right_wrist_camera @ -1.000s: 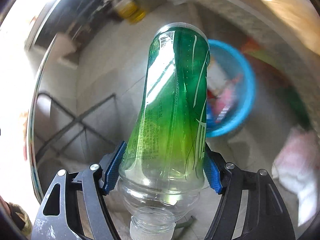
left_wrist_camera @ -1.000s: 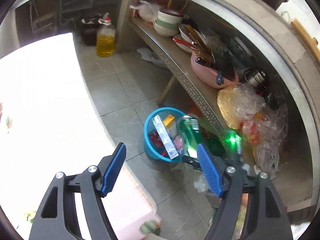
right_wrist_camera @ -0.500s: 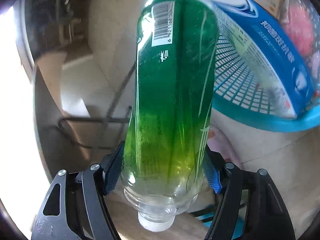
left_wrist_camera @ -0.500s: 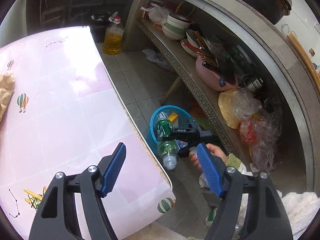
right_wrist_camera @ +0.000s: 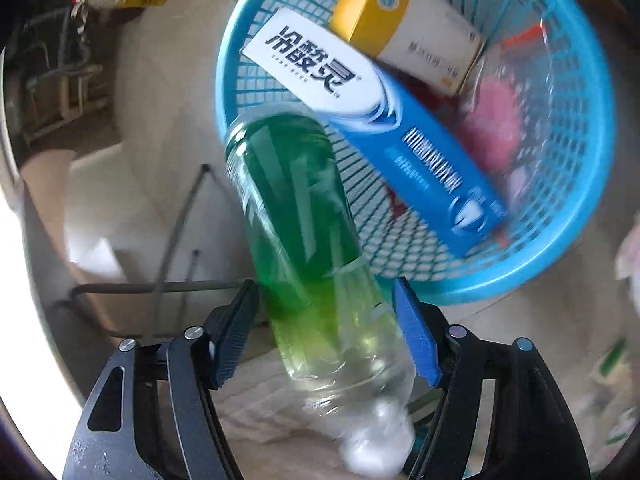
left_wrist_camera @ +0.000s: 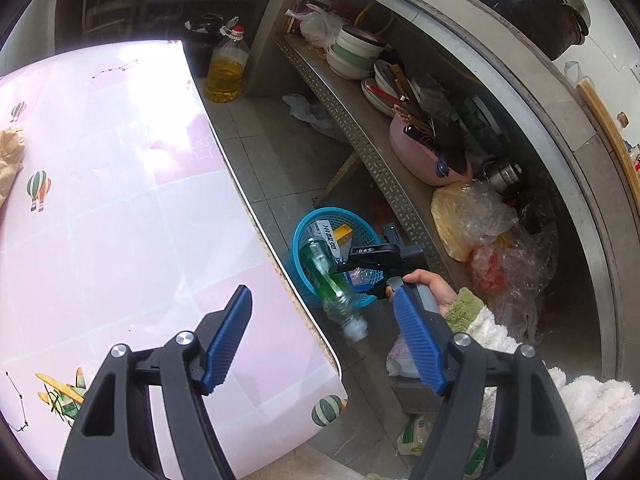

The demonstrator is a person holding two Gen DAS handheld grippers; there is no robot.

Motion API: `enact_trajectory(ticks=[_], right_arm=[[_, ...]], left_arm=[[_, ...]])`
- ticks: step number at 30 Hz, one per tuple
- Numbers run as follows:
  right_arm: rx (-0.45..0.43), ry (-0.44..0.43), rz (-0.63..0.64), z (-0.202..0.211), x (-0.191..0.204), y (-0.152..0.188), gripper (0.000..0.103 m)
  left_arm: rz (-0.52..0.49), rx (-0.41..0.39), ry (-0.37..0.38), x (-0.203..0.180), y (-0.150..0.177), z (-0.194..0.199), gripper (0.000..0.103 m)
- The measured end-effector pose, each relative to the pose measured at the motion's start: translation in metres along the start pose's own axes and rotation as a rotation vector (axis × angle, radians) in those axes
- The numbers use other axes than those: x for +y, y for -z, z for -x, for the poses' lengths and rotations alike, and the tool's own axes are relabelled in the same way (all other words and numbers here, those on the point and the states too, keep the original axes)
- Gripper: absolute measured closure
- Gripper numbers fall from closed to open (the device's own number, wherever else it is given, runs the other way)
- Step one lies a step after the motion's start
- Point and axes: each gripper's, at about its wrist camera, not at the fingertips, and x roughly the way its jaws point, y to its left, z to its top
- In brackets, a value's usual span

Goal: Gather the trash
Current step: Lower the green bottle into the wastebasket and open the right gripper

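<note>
A green plastic bottle lies tilted between the pads of my right gripper, white cap toward the camera. Its base reaches over the rim of a blue mesh basket on the floor. The jaws are closing, and the pads still touch the bottle's clear lower part. In the basket lie a blue-and-white toothpaste box, a yellow-and-white box and a pink wrapper. The left wrist view shows the same bottle at the basket. My left gripper hangs open and empty above the table edge.
A table with a pink patterned cloth fills the left, its metal legs beside the basket. A low shelf holds bowls, utensils and plastic bags. An oil bottle stands on the floor. A hand in a fluffy sleeve holds the right gripper.
My right gripper has sunk and rolled toward the basket. The bottle has tilted between the pads, and its base now pokes over the rim. The left view swung over the pink table.
</note>
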Motion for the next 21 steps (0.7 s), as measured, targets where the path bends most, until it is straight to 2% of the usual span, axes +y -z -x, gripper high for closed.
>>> enact_trajectory(ticks=[2, 9, 12, 13, 16, 21], right_arm=[[-0.014, 0.015, 0.028, -0.004, 0.007, 0.003, 0.045], [-0.084, 0.203, 0.168, -0.019, 0.04, 0.007, 0.047], [-0.065, 0.262, 0.189, -0.025, 0.049, 0.003, 0.047], [-0.052, 0.275, 0.191, -0.032, 0.063, 0.001, 0.047], [-0.002, 0.303, 0.171, -0.037, 0.07, -0.004, 0.046], [0.027, 0.377, 0.151, -0.047, 0.09, -0.023, 0.046]], left_arm=[[0.004, 0.006, 0.003, -0.001, 0.001, -0.001, 0.032], [0.002, 0.006, 0.009, -0.002, 0.002, 0.003, 0.032], [0.008, 0.014, 0.009, 0.0, 0.002, 0.001, 0.032], [0.011, 0.017, 0.012, 0.0, 0.002, 0.0, 0.032], [0.013, 0.024, 0.016, 0.001, 0.002, -0.001, 0.032], [0.006, 0.014, 0.014, 0.001, 0.002, 0.002, 0.032]])
